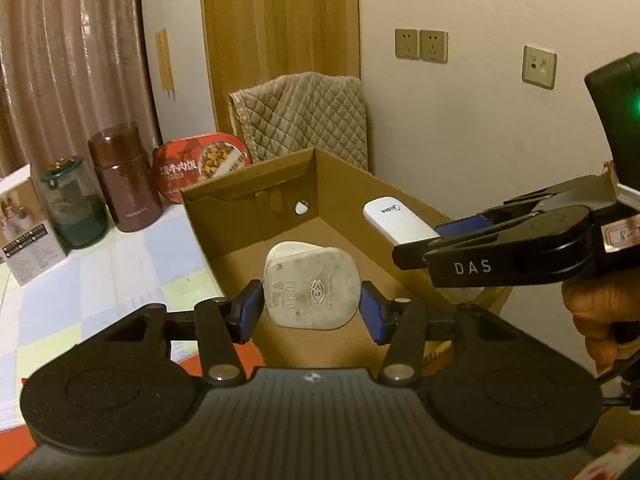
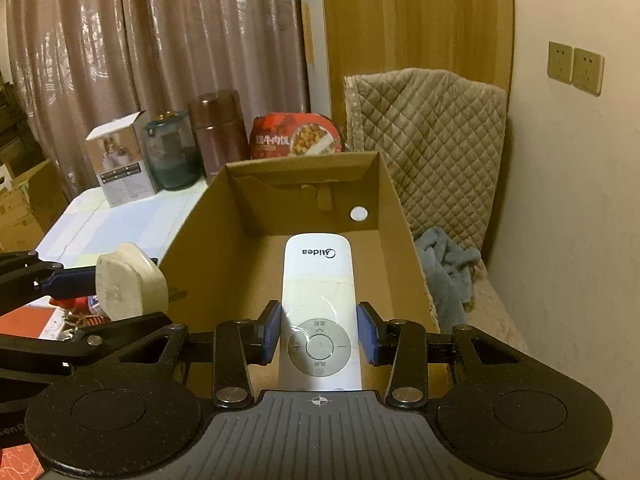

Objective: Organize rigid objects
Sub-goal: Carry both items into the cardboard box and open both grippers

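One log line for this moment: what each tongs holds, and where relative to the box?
left tongs: shut on plug | right tongs: shut on remote | both over cardboard box | neither released yet

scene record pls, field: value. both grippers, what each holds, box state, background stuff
left gripper: shut on white plug, held in front of the box
right gripper: shut on white remote, pointing into the box
cardboard box: open top, nothing visible on its floor
table: pale patterned top, box stands on it
behind box: brown flask, green-lidded jar, red food tub, small carton
right of box: quilted cover, blue cloth
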The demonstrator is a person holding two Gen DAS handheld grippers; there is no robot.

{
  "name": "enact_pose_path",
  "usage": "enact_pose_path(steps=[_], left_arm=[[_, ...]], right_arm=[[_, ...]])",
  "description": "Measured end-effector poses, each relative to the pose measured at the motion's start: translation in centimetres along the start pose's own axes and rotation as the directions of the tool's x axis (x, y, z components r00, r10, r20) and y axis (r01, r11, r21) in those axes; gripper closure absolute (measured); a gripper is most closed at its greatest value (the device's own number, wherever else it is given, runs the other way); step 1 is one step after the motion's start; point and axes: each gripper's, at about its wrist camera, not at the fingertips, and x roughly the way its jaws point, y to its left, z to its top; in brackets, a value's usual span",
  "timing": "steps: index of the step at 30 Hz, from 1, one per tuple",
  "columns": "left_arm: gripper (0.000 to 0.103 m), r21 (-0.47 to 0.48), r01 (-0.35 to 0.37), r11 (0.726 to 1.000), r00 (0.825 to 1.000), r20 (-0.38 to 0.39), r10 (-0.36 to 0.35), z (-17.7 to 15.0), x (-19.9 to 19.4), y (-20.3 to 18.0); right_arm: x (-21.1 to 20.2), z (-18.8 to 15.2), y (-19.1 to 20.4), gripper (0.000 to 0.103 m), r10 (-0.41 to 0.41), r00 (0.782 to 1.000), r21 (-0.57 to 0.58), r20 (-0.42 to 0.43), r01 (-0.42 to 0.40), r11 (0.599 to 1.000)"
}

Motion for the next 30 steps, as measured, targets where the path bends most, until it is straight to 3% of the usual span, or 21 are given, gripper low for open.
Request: enact_pose_path(steps=[4, 8, 20, 27, 30], left_arm=[[0.056, 0.004, 0.004, 1.0, 1.0, -0.026, -0.004, -0.3, 1.1, -0.1], [0.055, -0.01, -0.009, 1.0, 1.0, -0.002, 0.009, -0.4, 0.3, 0.6], [0.055, -0.13, -0.102, 0.986, 0.991, 0.071, 0.112, -1.2, -7.4, 6.1], [0.05, -0.198, -0.212, 0.957, 0.969, 0.089, 0.233, -3.1, -13.9, 10.7], [0.048, -0.222, -0.261, 0.939, 0.956, 0.078, 0.284, -4.5, -16.3, 12.6]], right_arm=[[0.7, -0.2, -0.5, 0.065, 0.004, 1.0, 0.013, -0.013, -0.004, 1.0], [1.0, -0.4, -0.8, 0.065, 0.014, 1.0, 0.033, -0.018, -0.013, 0.999], [-2.7, 1.5, -0.1, 0.065, 0.039, 0.997, 0.103, 0.07, -0.047, 0.994], [-7.7, 3.2, 5.1, 0.061, 0.155, 0.966, 0.075, 0.207, -0.173, 0.982], [-9.1, 3.1, 8.3, 0.052, 0.21, 0.945, 0.054, 0.25, -0.23, 0.972]])
